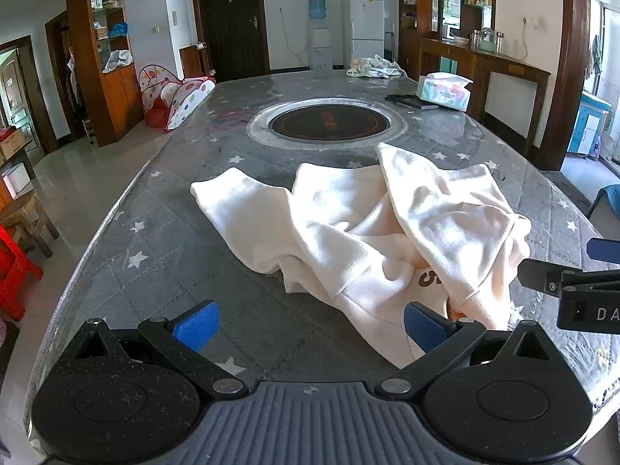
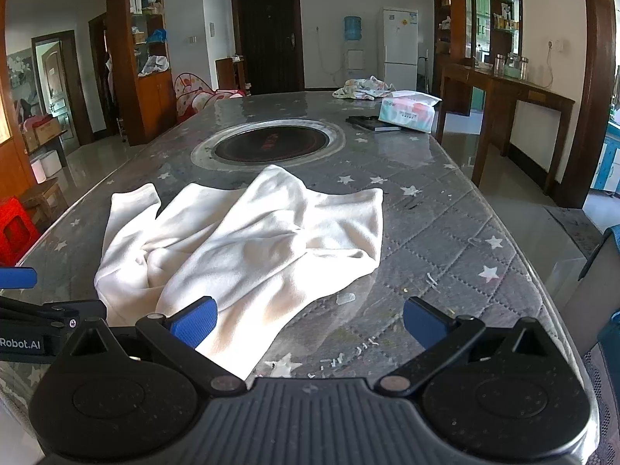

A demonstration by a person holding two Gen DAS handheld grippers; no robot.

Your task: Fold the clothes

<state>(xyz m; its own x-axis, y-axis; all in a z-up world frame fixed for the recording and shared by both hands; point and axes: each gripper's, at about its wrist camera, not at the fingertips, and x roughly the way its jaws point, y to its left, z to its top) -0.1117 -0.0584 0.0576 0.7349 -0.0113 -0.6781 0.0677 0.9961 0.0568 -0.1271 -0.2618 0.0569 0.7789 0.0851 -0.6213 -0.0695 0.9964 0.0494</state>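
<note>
Home dining rm: fridge [image 1: 362,25], water dispenser [image 1: 320,35], wooden shelves [image 1: 110,50], table [image 1: 186,178] w/ built-in hotplate [image 1: 329,122].

Garment [image 1: 372,232] lying on table [image 1: 162,271], ahead of the left gripper [image 1: 310,329] and reaching its right jaw; cooktop [image 1: 329,122] sitting beyond, tissue box [image 1: 443,91] far right.

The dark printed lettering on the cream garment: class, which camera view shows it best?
The left wrist view. There the dark print peeks out between folds of the cream garment, near the open left tool. In the right wrist view the garment shows only plain crumpled cloth; the print is hidden.
</note>
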